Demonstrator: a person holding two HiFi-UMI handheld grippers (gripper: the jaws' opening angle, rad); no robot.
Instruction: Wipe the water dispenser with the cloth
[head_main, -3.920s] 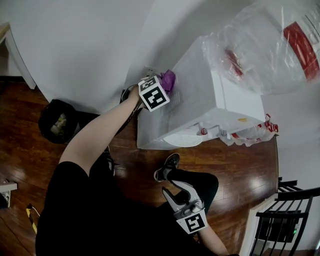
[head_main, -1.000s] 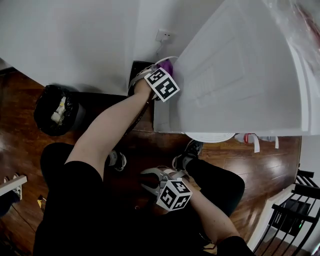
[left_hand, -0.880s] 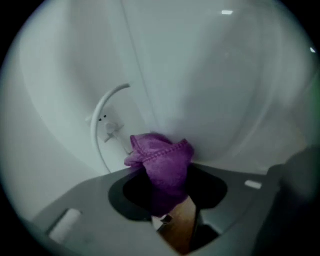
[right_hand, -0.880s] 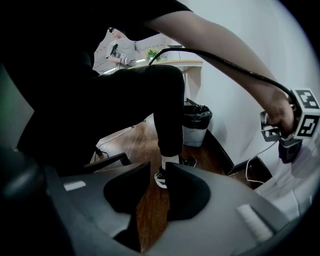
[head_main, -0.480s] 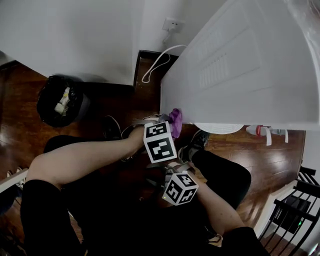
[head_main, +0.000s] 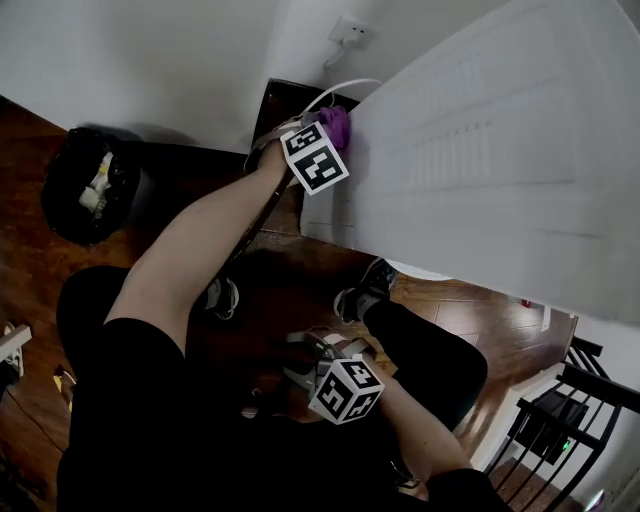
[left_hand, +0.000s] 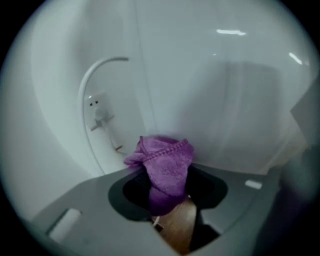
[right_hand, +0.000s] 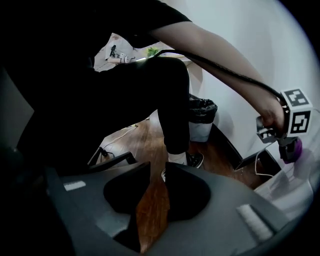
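Closest in, the right hand-held gripper (right_hand: 156, 167) sits low by the person's lap. Its two jaws are pulled together with nothing between them. Only a thin strip of floor shows through the gap. The person wears black clothes. Two feet in dark shoes with white soles (head_main: 365, 285) stand on the floor (head_main: 480, 330). The floor is dark brown wood and a bit shiny.

At the right edge, a black chair (head_main: 570, 410) stands on the wood, well apart from the feet.

The person's bare left arm (head_main: 200, 240) reaches up and away from the body. It covers part of the floor below it. At its end is the left hand-held gripper (left_hand: 169, 186). Its jaws are only a little way apart and squeeze a purple cloth (head_main: 337, 124). The cloth is bunched up and sticks out past the jaw tips.

The cloth is at the corner of the big white water dispenser (head_main: 500, 170), on the side nearest the wall. I cannot tell if it really presses on the white side. The dispenser fills most of the upper right of the head view. Its side has rows of small slits.

Right by the cloth, a white cord (head_main: 335, 92) loops down. It comes from a white socket (head_main: 350, 30) on the wall, so it is close to where the cloth is.

The wall (head_main: 150, 60) is plain white. Off to the left, near the wall, stands a black bin (head_main: 85, 195) with some rubbish inside.
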